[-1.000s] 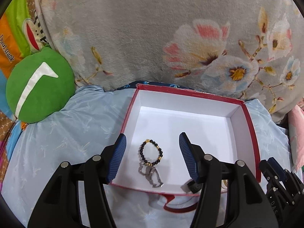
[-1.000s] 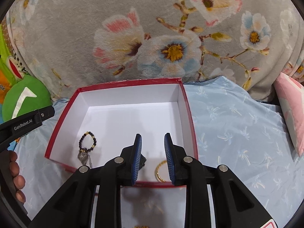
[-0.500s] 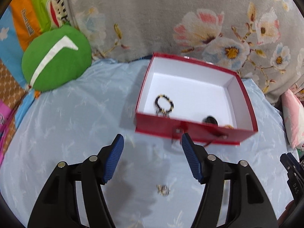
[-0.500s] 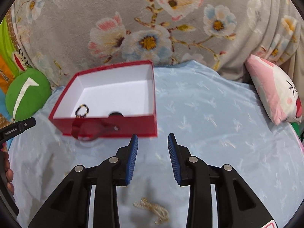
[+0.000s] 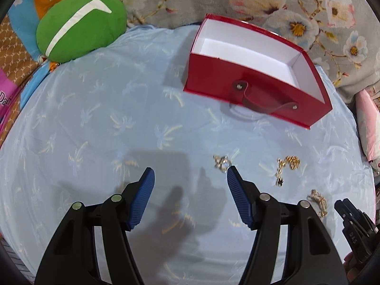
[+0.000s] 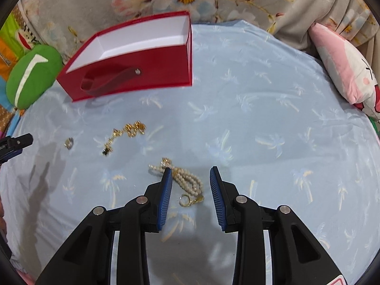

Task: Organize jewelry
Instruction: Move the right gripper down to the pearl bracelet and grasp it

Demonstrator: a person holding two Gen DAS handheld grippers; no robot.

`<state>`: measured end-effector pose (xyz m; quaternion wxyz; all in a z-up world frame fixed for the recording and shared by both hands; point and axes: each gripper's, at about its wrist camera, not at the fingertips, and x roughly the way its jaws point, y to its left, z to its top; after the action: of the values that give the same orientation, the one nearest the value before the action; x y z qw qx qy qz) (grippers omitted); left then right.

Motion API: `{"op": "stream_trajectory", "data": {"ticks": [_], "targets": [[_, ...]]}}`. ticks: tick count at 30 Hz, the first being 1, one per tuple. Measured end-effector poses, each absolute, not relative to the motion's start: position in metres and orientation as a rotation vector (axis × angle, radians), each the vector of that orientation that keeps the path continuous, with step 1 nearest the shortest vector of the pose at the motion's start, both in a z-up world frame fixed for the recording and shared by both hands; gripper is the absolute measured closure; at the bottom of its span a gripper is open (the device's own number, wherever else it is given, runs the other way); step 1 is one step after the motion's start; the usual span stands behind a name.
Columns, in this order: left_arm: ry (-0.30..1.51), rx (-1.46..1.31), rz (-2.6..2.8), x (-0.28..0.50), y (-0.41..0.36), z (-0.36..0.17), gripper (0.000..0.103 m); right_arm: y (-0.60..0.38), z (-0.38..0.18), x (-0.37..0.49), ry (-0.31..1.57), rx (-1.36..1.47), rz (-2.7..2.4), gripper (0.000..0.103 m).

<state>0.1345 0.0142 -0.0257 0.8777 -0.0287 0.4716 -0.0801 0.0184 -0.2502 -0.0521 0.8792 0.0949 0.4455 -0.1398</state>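
- The right gripper [image 6: 190,185] is held low over the pearl strand [image 6: 187,178]; its jaws have just been opening and now stand moderately apart, with the pearls and a small gold ring piece [image 6: 187,200] seen between the pads but not pinched.
- The left gripper [image 5: 190,191] is held wider, nothing between its pads; the small silver-and-gold clasp piece [image 5: 223,162] lies just beside its right fingertip, apart from it as far as can be told.
- The gold chain [image 6: 125,131] is spread on the pale blue sheet [image 6: 261,118], between the clasp piece and the pearls, well short of the red box [image 6: 133,57].
- The pearl strand is judged light, limp and bunched: it will sag and trail once lifted, and smooth beads may slide out of a loose pinch.
- Hold is best taken across the doubled middle of the heap, where several loops can be caught at once, not at a single end.
- The soft sheet is likely to be gathered in with the beads if the pads are pressed too deep.
- Against the earlier frames, both grippers have been drawn back from over the open box and lowered toward the loose pieces on the sheet.
- A second ago the box interior, with a beaded bracelet inside, filled both views; now only the red front wall, its strap handle [image 5: 266,101] and white inner walls are seen, farther off.
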Motion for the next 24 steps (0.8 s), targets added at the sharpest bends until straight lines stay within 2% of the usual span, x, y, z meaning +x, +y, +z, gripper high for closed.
{"op": "stream_trajectory", "data": {"ticks": [3,18,20,24], "targets": [[1.005,-0.056,-0.178,0.129,0.011,-0.033,0.042,-0.251,-0.065,0.023,0.953,0.196,-0.302,0.056],[1.060,-0.027,-0.197,0.127,0.003,-0.053,0.041,-0.243,-0.091,0.044,1.011,0.168,-0.283,0.055],[1.063,-0.030,-0.192,0.129,0.004,-0.053,0.040,-0.244,-0.091,0.046,1.009,0.167,-0.285,0.057],[1.068,-0.036,-0.186,0.132,0.007,-0.055,0.040,-0.246,-0.089,0.049,1.005,0.168,-0.286,0.071]]}}
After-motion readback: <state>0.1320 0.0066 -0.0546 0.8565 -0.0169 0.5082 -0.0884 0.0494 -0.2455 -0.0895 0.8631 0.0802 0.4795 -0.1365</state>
